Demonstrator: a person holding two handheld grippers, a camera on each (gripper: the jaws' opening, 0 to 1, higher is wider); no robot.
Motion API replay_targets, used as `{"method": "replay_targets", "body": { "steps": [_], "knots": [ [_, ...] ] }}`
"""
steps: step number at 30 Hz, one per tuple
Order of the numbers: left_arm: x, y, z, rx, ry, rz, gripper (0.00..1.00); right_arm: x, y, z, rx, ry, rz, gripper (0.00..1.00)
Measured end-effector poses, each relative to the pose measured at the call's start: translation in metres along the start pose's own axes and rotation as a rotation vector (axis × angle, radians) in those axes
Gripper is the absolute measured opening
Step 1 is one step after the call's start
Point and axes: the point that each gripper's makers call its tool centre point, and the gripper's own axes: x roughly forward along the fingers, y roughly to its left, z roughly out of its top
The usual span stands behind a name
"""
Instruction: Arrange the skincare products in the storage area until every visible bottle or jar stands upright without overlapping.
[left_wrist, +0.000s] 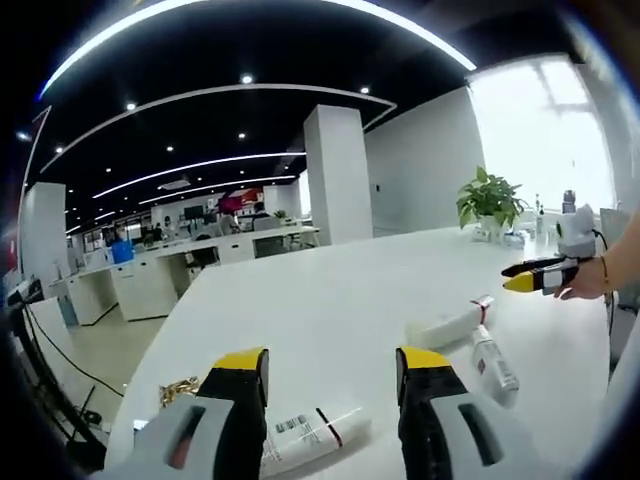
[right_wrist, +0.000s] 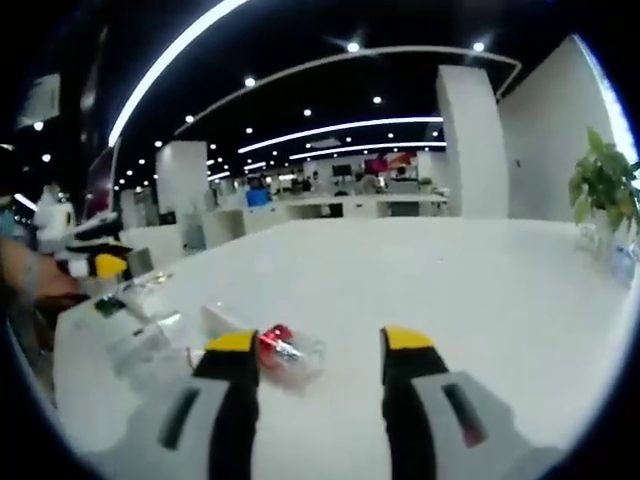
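Nearest our spread, empty left gripper (left_wrist: 333, 372) a white tube (left_wrist: 305, 433) lies flat on the white table (left_wrist: 330, 290), 2 more tubes (left_wrist: 450, 325) beyond — nothing upright yet — while the right gripper (right_wrist: 322, 350), jaws also apart, hovers over a red-capped item (right_wrist: 285, 346).

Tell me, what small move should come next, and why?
Probably lower the open left tongs onto the white plastic tube with a barcode lying flat just beyond their tips. It, like the two white red-banded bottles nearby, isn't upright.
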Motion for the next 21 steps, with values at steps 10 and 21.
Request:
{"method": "replay_targets", "body": {
  "steps": [10, 21],
  "knots": [
    [0.027, -0.019, 0.002, 0.077, 0.110, -0.128, 0.50, 0.002, -0.003, 0.001, 0.012, -0.001, 0.006, 0.44],
    [0.049, -0.034, 0.009, 0.133, 0.183, -0.231, 0.50, 0.001, -0.003, 0.005, 0.003, -0.005, 0.031, 0.42]
  ]
}}
